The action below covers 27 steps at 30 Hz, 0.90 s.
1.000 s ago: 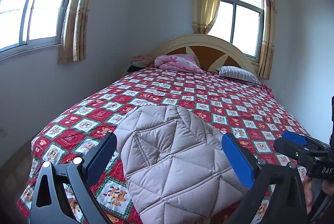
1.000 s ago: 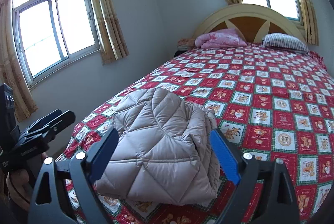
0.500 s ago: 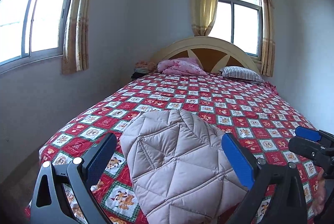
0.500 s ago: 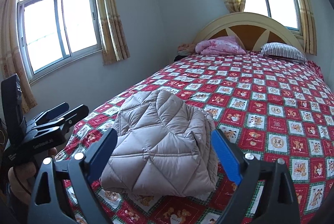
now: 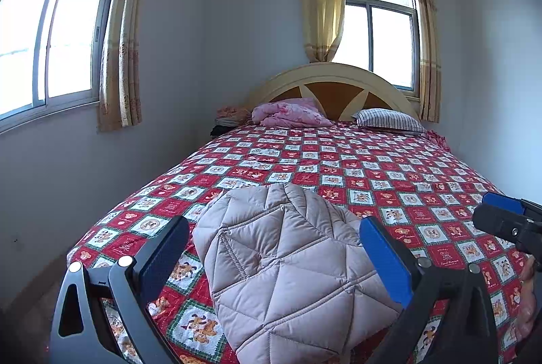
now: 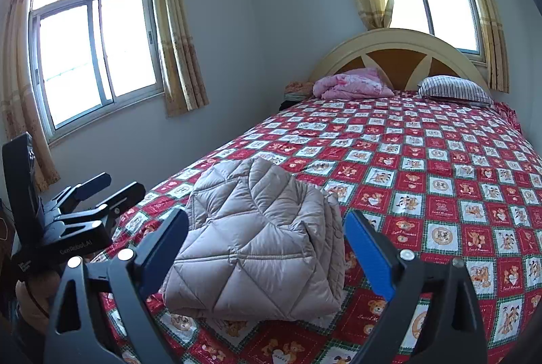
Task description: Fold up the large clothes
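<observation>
The quilted jacket lies folded into a thick bundle on the near part of the bed, directly ahead of both tools and below their fingertips. The left gripper stands with its jaws spread wide and nothing between them; the bundle shows through the gap but neither pad touches it. The right gripper is likewise spread wide and empty, with the jacket just beyond its tips.

By the look of it, the jacket is light, puffy and soft, with a smooth shell that could slide between flat pads. It would likely spring open if let go carelessly, as padded layers resist staying creased. The stacked layer edges show on the side of the bundle toward the right gripper's right finger; taking hold there through all layers, or pinching a stitched seam rather than a bulging panel, would probably give the surest grip. The fold appears largely done.

Farther ahead of the tools, well apart from the jacket, a pink blanket and a striped pillow rest against the headboard. The patterned bedspread around the bundle is flat, and nothing lies between the tools and the jacket. Each gripper shows at the edge of the other's view, so they could crowd each other when closing in.
</observation>
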Tool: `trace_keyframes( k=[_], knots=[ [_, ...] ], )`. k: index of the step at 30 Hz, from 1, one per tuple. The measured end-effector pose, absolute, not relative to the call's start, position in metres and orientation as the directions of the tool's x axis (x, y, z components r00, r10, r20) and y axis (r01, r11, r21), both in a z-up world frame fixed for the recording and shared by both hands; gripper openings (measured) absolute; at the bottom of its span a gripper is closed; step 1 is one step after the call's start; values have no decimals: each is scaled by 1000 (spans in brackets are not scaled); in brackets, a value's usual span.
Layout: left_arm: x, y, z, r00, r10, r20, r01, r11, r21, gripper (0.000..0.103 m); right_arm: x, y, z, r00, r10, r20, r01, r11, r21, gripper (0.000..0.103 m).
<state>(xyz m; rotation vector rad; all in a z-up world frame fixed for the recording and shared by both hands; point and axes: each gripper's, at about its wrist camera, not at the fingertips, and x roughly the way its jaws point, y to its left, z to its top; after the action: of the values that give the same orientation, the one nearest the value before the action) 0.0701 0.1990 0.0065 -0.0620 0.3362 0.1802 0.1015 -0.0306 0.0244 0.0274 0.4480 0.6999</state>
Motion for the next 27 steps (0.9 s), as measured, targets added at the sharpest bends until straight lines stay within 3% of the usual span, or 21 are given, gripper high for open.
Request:
trace_keyframes(
  k=[27],
  knots=[
    [71,189,7,925,187,-332,-195,981,8,101,91,-49,30,711,634,-304,-599,772,212,102]
  ],
)
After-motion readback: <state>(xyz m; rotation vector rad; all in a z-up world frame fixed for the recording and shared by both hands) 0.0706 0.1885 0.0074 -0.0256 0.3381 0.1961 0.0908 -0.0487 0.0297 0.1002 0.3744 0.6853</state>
